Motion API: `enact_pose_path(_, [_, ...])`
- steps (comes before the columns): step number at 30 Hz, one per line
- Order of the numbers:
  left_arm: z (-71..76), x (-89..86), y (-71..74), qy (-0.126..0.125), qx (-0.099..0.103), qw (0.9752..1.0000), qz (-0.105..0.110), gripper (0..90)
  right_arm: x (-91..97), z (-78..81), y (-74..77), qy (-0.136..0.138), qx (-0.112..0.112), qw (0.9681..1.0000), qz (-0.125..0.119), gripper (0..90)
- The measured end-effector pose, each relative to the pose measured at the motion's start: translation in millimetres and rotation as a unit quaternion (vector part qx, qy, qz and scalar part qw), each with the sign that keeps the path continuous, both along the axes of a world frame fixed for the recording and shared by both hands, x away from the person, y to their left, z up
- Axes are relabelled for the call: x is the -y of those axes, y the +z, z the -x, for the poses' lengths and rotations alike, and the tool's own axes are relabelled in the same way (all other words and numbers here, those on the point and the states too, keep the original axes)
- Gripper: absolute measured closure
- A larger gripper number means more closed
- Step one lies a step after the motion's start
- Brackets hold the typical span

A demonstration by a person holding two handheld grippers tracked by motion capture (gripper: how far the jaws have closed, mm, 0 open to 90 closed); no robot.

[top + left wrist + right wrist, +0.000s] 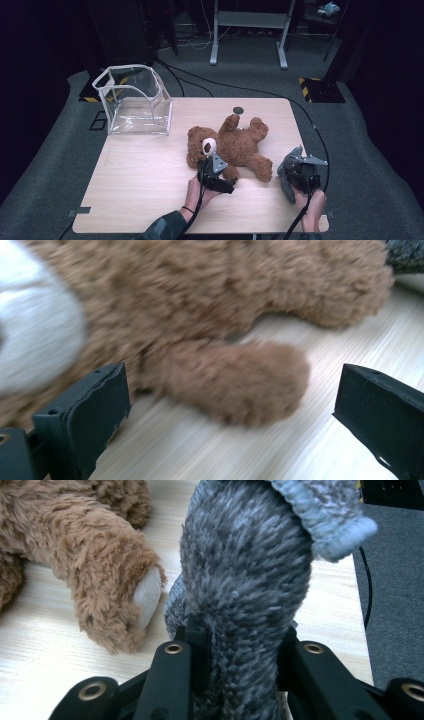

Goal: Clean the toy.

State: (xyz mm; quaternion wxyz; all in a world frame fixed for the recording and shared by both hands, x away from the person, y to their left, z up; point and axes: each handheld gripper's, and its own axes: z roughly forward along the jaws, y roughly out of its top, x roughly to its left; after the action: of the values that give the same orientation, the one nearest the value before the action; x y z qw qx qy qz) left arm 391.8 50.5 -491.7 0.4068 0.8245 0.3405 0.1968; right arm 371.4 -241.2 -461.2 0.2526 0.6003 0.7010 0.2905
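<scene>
left tongs: wide open round bear arm, lining up | right tongs: clamped on grey plush, kept near worktop's right edge

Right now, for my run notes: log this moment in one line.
left gripper open by brown teddy bear | right gripper shut on grey plush toy

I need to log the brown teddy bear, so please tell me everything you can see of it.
The brown teddy bear is fluffy plush with a pale muzzle and pale foot pads. It lies on its back on the wooden table, limbs spread, one arm raised. The open left hand-held gripper straddles one paw without pressing it. A grey plush toy lies beside its leg.
</scene>
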Motion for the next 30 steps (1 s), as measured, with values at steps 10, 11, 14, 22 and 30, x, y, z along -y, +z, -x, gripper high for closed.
enact_pose_path(10, [-8.6,24.3,-20.6,0.042,-0.004,0.9989,-0.023,11.4,-1.1,-1.3,-0.9,0.002,-0.003,1.0000,-0.002,71.4])
enact_pose_path(11, [-9.5,23.5,-22.3,0.048,-0.005,0.9984,-0.029,16.1,-1.4,-1.4,-1.3,0.003,-0.001,1.0000,-0.004,71.4])
enact_pose_path(14, [-11.8,16.3,-26.8,0.051,-0.011,0.9984,-0.023,21.5,-2.8,-0.9,-1.5,0.002,-0.002,1.0000,-0.006,71.4])
enact_pose_path(22, [-7.7,0.6,-27.7,0.047,-0.009,0.9988,0.000,41.9,-0.9,1.2,-2.7,0.003,-0.002,1.0000,-0.003,71.4])
enact_pose_path(30, [-6.3,-10.7,-28.8,0.047,-0.003,0.9988,0.013,59.5,-1.3,1.7,-3.6,0.003,-0.004,1.0000,-0.006,71.3])
